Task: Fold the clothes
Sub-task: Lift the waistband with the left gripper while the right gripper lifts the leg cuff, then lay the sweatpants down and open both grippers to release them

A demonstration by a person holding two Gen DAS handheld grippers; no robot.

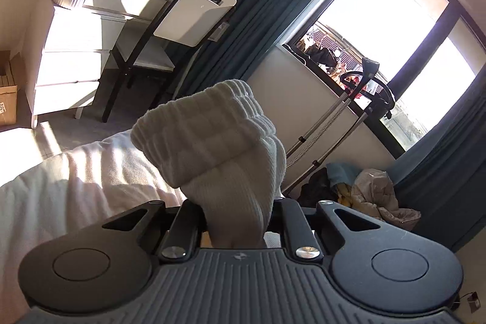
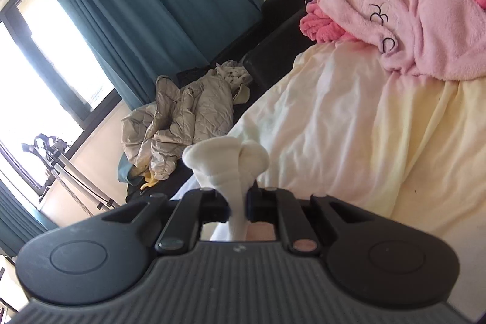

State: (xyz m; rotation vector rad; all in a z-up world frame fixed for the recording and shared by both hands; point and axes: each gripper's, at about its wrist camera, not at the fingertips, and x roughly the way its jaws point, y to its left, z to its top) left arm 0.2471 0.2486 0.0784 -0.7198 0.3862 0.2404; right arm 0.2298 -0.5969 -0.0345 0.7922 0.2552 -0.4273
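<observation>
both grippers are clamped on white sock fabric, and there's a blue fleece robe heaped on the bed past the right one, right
Not quite: the robe heaped on the bed is pink, not blue, as the right wrist view shows. The rest holds: the left gripper and right gripper are each shut on white sock fabric.

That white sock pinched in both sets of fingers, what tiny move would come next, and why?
Probably draw the two grippers apart to pull it flat. The left gripper clamps the white sock near its ribbed cuff and the right gripper clamps a bunched white end, both lifted above the bed.
</observation>
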